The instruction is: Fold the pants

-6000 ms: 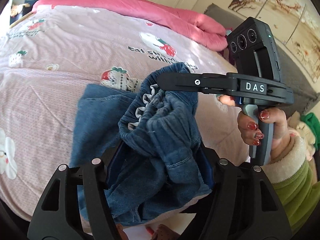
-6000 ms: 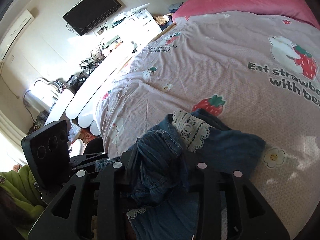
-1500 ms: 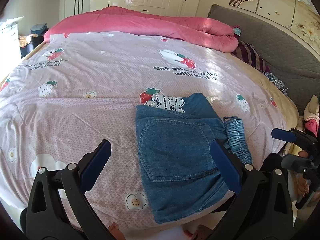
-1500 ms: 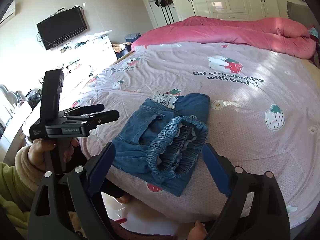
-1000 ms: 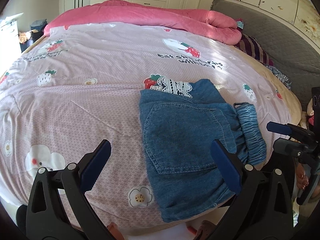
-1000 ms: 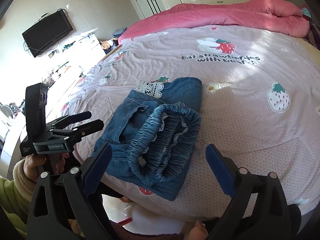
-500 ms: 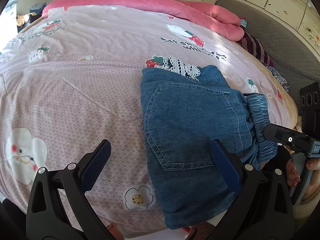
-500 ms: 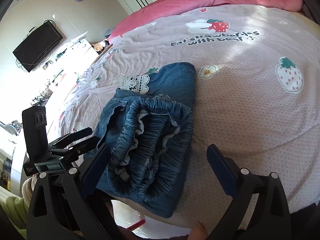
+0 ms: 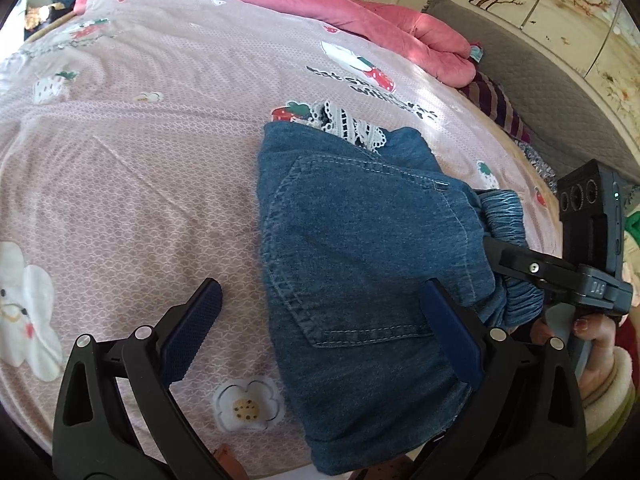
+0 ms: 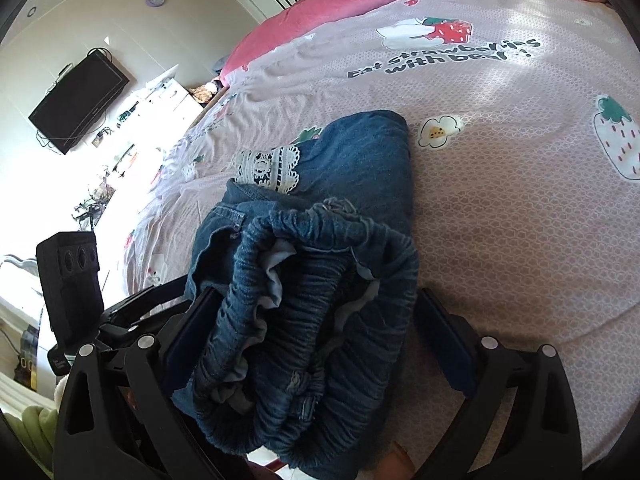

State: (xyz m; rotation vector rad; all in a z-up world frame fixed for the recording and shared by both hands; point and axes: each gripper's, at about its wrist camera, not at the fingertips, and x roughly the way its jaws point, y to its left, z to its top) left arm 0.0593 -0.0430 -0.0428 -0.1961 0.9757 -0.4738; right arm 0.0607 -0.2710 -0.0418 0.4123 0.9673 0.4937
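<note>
The blue denim pants (image 9: 360,260) lie folded in a thick bundle near the front edge of the bed, back pocket up, white lace trim (image 9: 352,128) at the far end. In the right wrist view the pants (image 10: 320,300) show their gathered elastic waistband facing me. My left gripper (image 9: 320,332) is open, its jaws straddling the near left part of the bundle. My right gripper (image 10: 316,340) is open, its jaws on either side of the waistband. It also shows in the left wrist view (image 9: 532,268), at the waistband end.
The bed has a pink strawberry-print cover (image 9: 140,140) and a rolled pink duvet (image 9: 320,4) at the back. A grey headboard (image 9: 540,80) stands at the right. A wall TV (image 10: 78,100) and a cluttered white dresser (image 10: 160,100) lie to the left.
Earlier both grippers held the pants, then let go and drew back. Over the last second both have moved in close, now straddling the bundle with jaws open.
</note>
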